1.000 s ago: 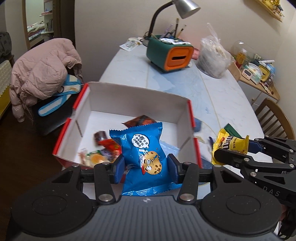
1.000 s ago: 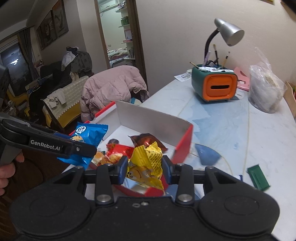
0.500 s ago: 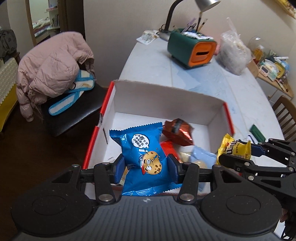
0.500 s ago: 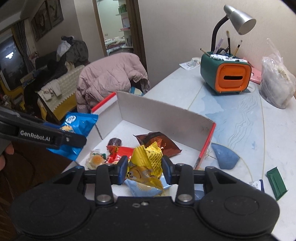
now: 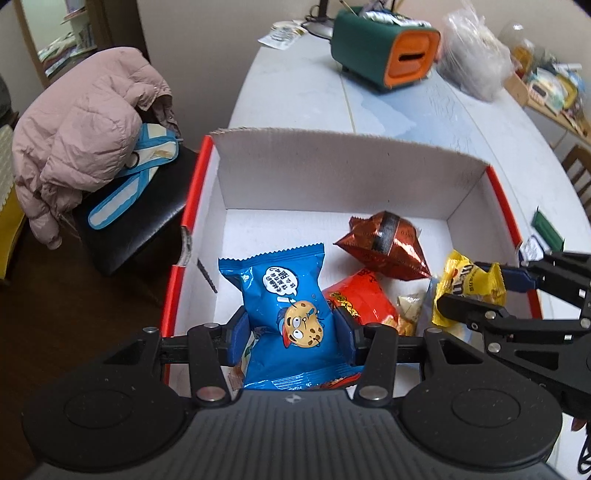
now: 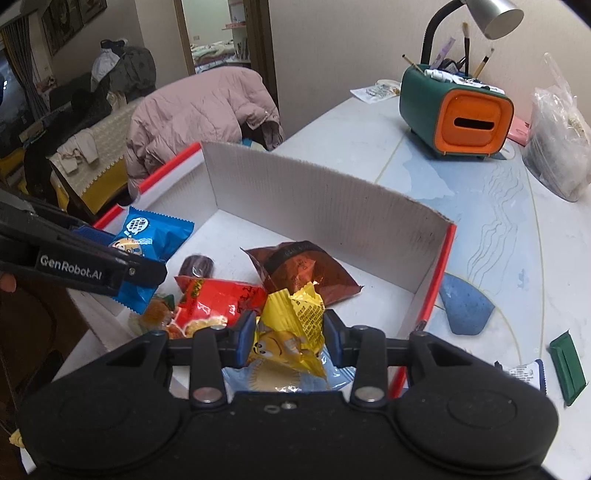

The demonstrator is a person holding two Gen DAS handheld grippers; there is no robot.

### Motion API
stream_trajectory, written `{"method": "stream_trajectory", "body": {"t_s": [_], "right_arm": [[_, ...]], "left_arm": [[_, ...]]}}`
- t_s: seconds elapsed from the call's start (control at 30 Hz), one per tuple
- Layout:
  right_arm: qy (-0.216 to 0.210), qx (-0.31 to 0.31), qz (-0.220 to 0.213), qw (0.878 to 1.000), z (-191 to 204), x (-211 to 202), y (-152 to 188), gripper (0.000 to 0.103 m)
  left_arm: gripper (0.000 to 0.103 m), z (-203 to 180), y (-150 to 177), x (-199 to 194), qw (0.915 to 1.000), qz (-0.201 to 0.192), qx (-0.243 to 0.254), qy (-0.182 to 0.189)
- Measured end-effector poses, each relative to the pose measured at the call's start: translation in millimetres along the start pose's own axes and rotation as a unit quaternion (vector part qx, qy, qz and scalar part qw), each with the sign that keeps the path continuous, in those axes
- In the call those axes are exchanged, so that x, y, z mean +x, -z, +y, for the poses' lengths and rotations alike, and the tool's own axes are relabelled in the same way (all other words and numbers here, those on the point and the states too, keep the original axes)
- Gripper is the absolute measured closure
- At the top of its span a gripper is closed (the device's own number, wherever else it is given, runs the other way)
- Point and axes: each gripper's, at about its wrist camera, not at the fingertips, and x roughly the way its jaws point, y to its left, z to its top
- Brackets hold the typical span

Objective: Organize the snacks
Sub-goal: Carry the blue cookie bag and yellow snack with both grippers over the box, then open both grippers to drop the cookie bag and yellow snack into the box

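Two handheld grippers hang side by side over an open cardboard box (image 5: 332, 173) with white walls and red edges, which stands at the near end of a pale marbled table (image 5: 295, 92).

Nearest, the left gripper (image 5: 291, 332) clamps a blue cookie packet (image 5: 284, 306) between its blue pads, above the box's left half. Just to its right, the right gripper (image 6: 290, 338) is closed on a crumpled yellow candy bag (image 6: 291, 325), held above the box's right half.

Inside the box, beneath and between the two held snacks, lie a red packet (image 6: 221, 299), a pale blue wrapper (image 6: 273, 378) and a few small sweets. Farther in, toward the box's back wall, lies a puffed brown foil packet (image 5: 388, 243), with a small dark sweet (image 6: 197, 266) to its left.

Right of the box, on the table, a dark green wrapped bar (image 6: 567, 363) lies near the edge.

Left of the box, off the table, a pink padded jacket (image 5: 81, 147) is draped over a dark chair.

Beyond the box, at the table's far end, stand a green and orange holder (image 6: 456, 118) with brushes in its top, a grey desk lamp (image 6: 491, 14) behind it, and a clear plastic bag (image 6: 557, 144) to the holder's right.
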Motion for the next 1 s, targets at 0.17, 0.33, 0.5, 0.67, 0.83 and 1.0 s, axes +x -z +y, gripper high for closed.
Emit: {"method": "stream_trajectory", "body": {"t_s": [0.17, 0.33, 0.5, 0.67, 0.83, 1.0], "right_arm": [[-0.001, -0.003, 0.01, 1.0, 1, 7, 0, 0.065], [0.001, -0.004, 0.016, 1.0, 2, 10, 0, 0.063], [0.0, -0.006, 0.019, 1.0, 2, 9, 2, 0.058], [-0.001, -0.011, 0.023, 1.0, 4, 5, 6, 0.053], [0.0, -0.012, 0.014, 1.0, 5, -5, 9, 0.047], [0.001, -0.013, 0.0, 1.0, 6, -21, 11, 0.04]], "left_arm": [[0.055, -4, 2, 9, 0.9998, 0.013, 0.015, -0.001], [0.055, -5, 7, 16, 0.9995, 0.026, 0.02, -0.003], [0.053, -2, 11, 19, 0.9993, 0.036, 0.009, 0.002], [0.046, -3, 17, 14, 0.9995, 0.031, 0.003, 0.003], [0.045, -4, 22, 1, 0.9998, 0.018, -0.002, 0.01], [0.045, -7, 26, -16, 0.9998, -0.003, -0.007, 0.016]]}}
